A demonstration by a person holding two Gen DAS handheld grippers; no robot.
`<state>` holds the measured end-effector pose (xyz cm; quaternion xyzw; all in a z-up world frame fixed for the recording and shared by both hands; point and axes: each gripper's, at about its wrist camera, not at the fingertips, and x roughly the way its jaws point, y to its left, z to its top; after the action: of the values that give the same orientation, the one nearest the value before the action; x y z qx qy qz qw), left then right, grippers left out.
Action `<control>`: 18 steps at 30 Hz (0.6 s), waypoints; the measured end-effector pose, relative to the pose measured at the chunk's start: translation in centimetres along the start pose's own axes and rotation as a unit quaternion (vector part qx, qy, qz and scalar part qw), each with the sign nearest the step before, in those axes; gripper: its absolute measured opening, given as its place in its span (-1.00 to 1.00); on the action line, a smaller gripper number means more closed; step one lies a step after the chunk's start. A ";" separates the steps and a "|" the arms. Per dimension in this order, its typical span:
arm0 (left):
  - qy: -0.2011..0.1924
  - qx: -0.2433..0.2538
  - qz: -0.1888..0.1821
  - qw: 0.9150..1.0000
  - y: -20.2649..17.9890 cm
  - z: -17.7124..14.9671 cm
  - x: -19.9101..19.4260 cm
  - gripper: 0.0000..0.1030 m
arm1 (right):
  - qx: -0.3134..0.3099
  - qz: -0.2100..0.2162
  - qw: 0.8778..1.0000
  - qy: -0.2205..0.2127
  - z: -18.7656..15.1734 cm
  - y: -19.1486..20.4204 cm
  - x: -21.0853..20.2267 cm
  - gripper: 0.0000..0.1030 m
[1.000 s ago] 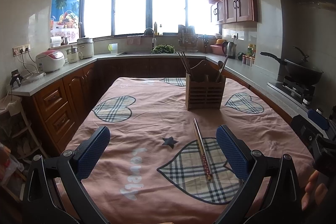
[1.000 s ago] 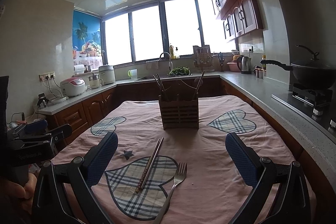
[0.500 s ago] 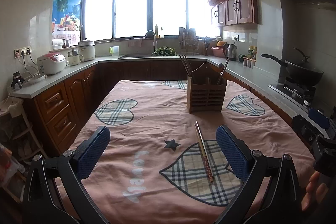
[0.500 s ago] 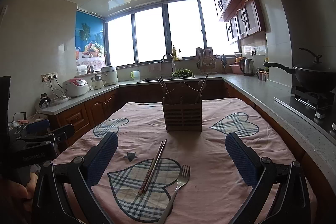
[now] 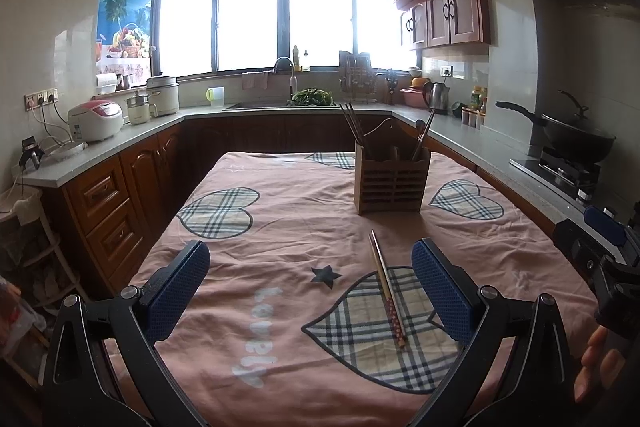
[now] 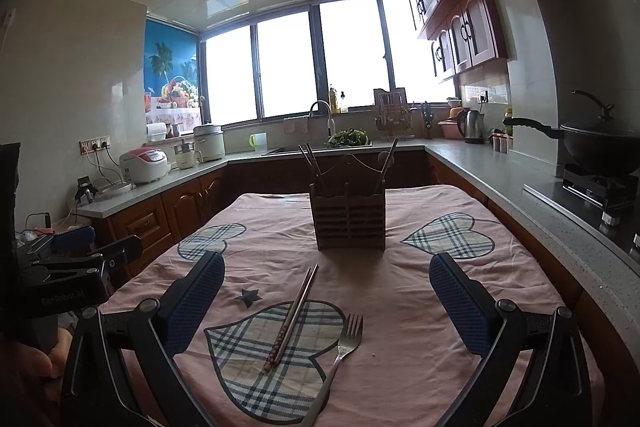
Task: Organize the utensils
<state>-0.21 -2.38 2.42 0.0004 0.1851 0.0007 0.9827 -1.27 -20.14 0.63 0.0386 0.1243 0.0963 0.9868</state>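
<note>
A pair of chopsticks (image 5: pixel 386 287) (image 6: pixel 293 314) lies on a plaid heart of the pink tablecloth. A metal fork (image 6: pixel 340 359) lies just right of them in the right wrist view. Behind both stands a slatted wooden utensil holder (image 5: pixel 391 182) (image 6: pixel 348 219) with chopsticks and a spoon in it. My left gripper (image 5: pixel 310 287) is open above the cloth, its right pad beside the chopsticks. My right gripper (image 6: pixel 326 301) is open too, with chopsticks and fork between its spread fingers, untouched. Each gripper shows at the edge of the other's view.
The table (image 5: pixel 280 211) is ringed by kitchen counters: rice cookers (image 5: pixel 96 119) at left, a sink (image 5: pixel 260 105) at the back, a kettle (image 5: pixel 437 98) and a wok on the stove (image 5: pixel 576 139) at right. A hand (image 5: pixel 596 359) holds the right gripper.
Both views have tilted up and drawn back slightly, so the holder and utensils sit a bit lower in frame. Nothing on the table has moved; both grippers stay open.
</note>
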 end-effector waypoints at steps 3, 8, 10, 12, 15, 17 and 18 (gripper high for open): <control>0.001 0.001 -0.003 1.000 0.0 0.0 0.2 1.00 | 0.000 0.000 1.000 0.000 0.0 0.0 0.0 1.00; 0.002 0.003 -0.006 1.000 -0.1 0.0 0.3 1.00 | 0.000 0.000 1.000 0.000 0.0 0.0 0.1 1.00; 0.002 0.003 -0.004 1.000 -0.1 0.1 0.4 1.00 | 0.000 0.000 1.000 0.000 -0.1 0.1 0.1 1.00; 0.002 0.003 -0.006 1.000 -0.1 0.1 0.4 1.00 | 0.000 0.000 1.000 0.000 0.0 0.0 0.1 1.00; 0.002 0.003 -0.005 1.000 -0.1 0.1 0.4 1.00 | 0.001 0.001 1.000 0.000 0.0 0.0 0.2 1.00; 0.002 0.003 -0.006 1.000 -0.1 0.0 0.4 1.00 | 0.001 0.000 1.000 0.000 0.0 0.1 0.3 1.00; 0.002 0.003 -0.006 1.000 -0.1 0.1 0.5 1.00 | 0.001 0.001 1.000 0.000 0.0 0.1 0.2 1.00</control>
<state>0.24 -2.47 2.32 0.0026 0.1873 -0.0056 0.9823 -1.05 -20.04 0.60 0.0394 0.1243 0.0968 0.9867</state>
